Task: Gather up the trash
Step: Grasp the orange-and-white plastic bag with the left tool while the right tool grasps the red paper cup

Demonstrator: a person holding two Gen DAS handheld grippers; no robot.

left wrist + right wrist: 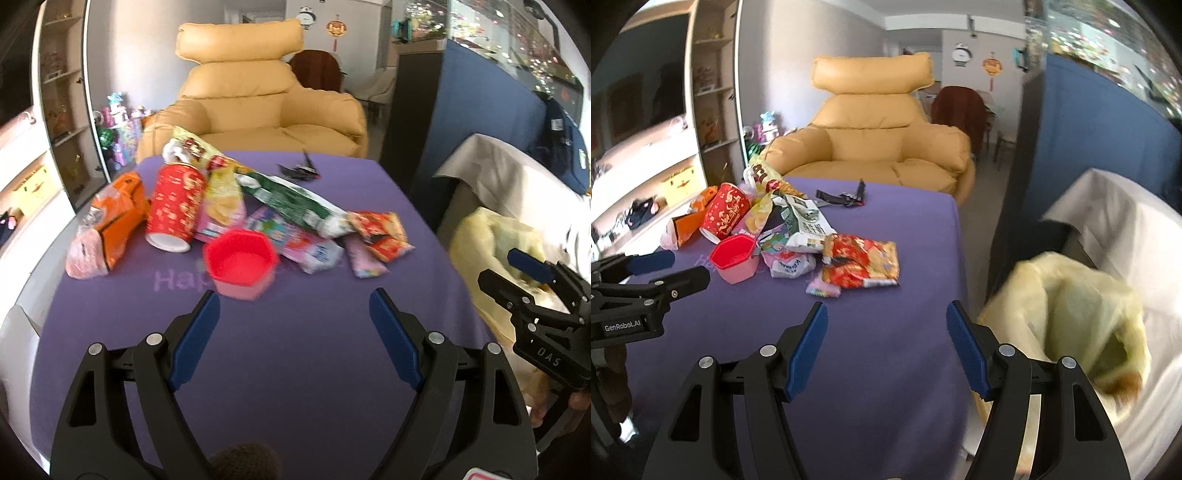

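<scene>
A heap of trash lies on the purple table (295, 350): a red paper cup (175, 206) on its side, a pink hexagonal tub (240, 263), an orange packet (118, 218), a green-and-white bag (295, 201) and red snack wrappers (382, 230) (862, 262). My left gripper (293, 314) is open, just short of the pink tub (735, 258). My right gripper (886, 325) is open above the table's right part, nothing between its fingers. A yellow trash bag (1071, 325) (498, 243) gapes open to the right of the table.
A tan armchair (255, 99) stands behind the table. A black strap-like object (842, 197) lies at the table's far edge. White cloth-covered furniture (1126, 229) holds the bag; a blue partition (1108, 122) rises behind it. Shelves (59, 92) line the left wall.
</scene>
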